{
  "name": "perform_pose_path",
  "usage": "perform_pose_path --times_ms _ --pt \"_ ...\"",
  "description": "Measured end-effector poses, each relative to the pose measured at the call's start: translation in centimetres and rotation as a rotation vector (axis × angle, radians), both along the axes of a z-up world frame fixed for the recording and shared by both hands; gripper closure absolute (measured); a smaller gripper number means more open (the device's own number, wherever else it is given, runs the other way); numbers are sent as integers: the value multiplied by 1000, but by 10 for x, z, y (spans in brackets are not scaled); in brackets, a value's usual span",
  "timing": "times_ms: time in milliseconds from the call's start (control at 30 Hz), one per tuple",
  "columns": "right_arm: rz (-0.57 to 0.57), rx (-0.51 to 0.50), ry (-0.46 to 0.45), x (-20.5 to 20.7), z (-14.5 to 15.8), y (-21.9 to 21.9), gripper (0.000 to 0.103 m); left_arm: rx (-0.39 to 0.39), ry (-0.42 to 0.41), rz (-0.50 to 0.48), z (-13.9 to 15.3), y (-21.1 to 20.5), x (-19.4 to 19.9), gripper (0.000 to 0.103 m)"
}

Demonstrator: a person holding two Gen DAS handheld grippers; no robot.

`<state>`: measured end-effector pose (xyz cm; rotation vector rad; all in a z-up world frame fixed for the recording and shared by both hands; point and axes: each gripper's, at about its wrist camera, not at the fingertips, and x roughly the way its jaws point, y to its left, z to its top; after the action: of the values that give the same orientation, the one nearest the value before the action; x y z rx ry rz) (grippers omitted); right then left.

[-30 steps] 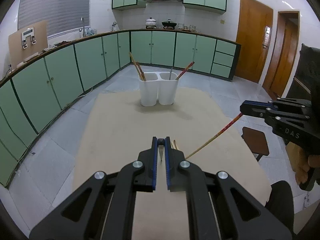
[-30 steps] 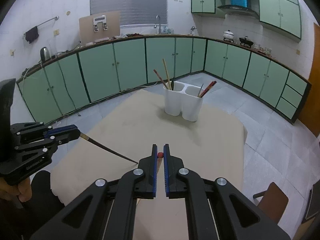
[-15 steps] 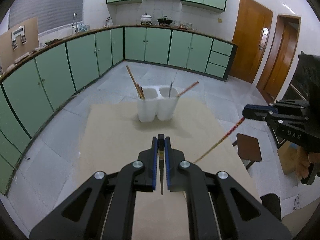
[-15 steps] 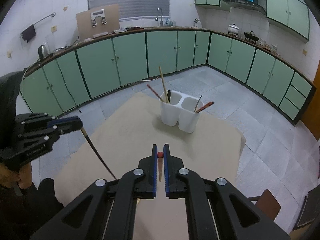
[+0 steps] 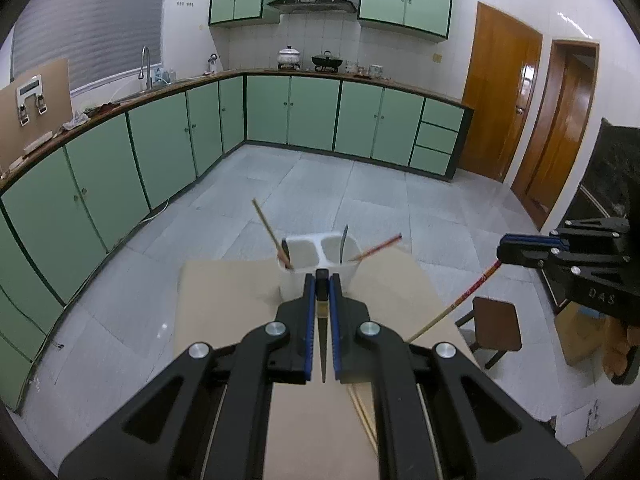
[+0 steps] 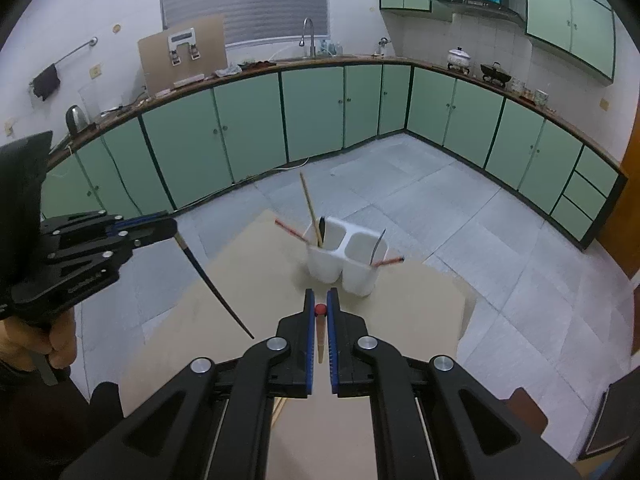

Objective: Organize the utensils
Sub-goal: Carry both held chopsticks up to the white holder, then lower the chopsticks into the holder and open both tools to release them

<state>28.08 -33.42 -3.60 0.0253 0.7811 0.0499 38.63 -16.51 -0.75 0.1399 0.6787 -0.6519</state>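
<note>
A dark chopstick (image 6: pixel 212 276) is gripped by the left gripper (image 5: pixel 321 280), a red-tipped chopstick (image 5: pixel 460 304) by the right gripper (image 6: pixel 320 305) — both held short of the white holder (image 6: pixel 346 258); lowering in is likely needed next

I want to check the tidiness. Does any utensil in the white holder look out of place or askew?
Yes. In the white holder, one red chopstick leans far out of the left compartment and another red chopstick sticks out sideways from the right one, almost flat. The pair is split and neither stands upright.
</note>
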Motion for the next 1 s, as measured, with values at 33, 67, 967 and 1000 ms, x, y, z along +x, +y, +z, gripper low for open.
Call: perform_pose_path --times_ms 33,67,967,1000 --pt "-2 -2 -3 2 4 -1 97 -2 -2 1 4 -2 5 97" --pt "-6 -3 -6 7 9 -3 97 -6 -6 1 9 -7 10 97" --pt "-196 63 -59 162 1 -81 97 -40 -81 90 0 -91 149 97" --pt "-198 70 -54 165 -5 -82 97 -45 -75 93 -6 -90 153 97"
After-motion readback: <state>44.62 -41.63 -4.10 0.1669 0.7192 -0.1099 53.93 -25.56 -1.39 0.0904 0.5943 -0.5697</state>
